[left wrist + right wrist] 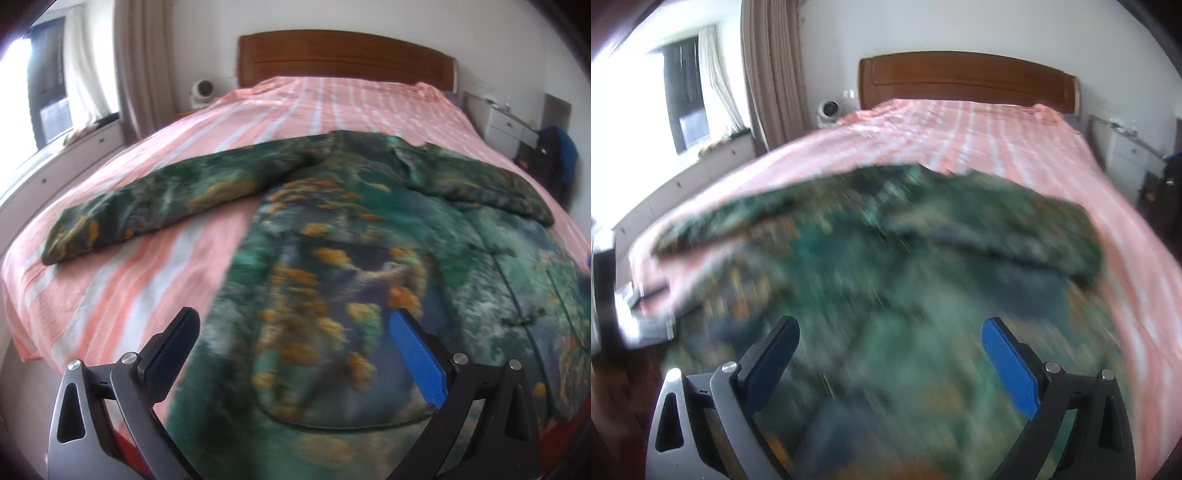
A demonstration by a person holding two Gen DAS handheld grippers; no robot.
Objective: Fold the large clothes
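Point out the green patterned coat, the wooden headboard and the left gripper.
green patterned coat [332, 266]: left wrist view, middle of its body panel.
wooden headboard [343, 59]: left wrist view, centre of the board's face.
left gripper [295, 354]: left wrist view, midway between its open fingertips.

A home bedroom: striped bed [332, 103], wooden headboard [343, 59], curtains [772, 74]
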